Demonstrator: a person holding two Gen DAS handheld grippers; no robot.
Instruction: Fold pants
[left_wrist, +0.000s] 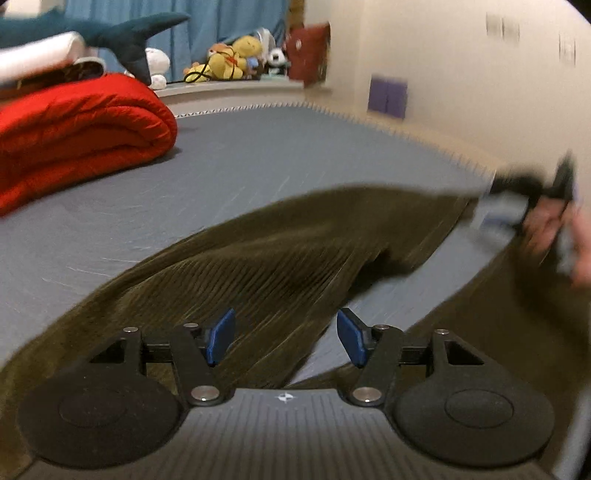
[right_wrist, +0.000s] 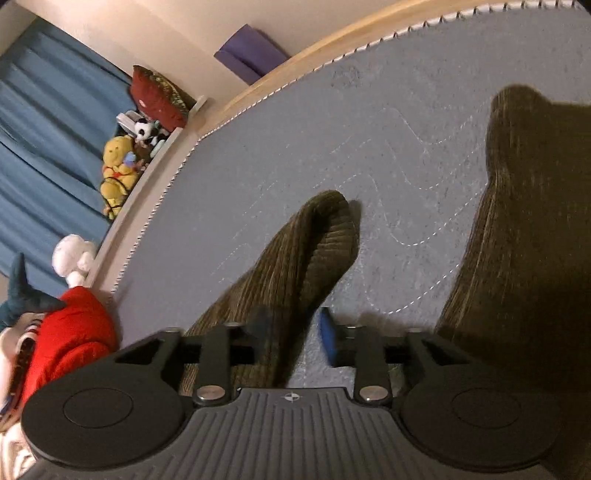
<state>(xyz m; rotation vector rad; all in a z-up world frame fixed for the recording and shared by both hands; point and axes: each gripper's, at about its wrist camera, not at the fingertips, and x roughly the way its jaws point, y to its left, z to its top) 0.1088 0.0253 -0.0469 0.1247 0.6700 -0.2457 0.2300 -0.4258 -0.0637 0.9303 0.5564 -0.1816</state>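
Note:
Olive-brown corduroy pants lie spread on the grey bed sheet. My left gripper hovers low over one leg, its blue pads standing apart with the fabric beneath them. In the right wrist view a rumpled leg end runs between the fingers of my right gripper, which is open; a strip of sheet shows beside its right pad. A wider part of the pants lies to the right. The right gripper and a hand appear blurred at the far right of the left wrist view.
A folded red quilt lies at the left of the bed, with a blue shark plush above it. Stuffed toys and a red cushion sit on the ledge behind. The wall runs along the bed's right edge.

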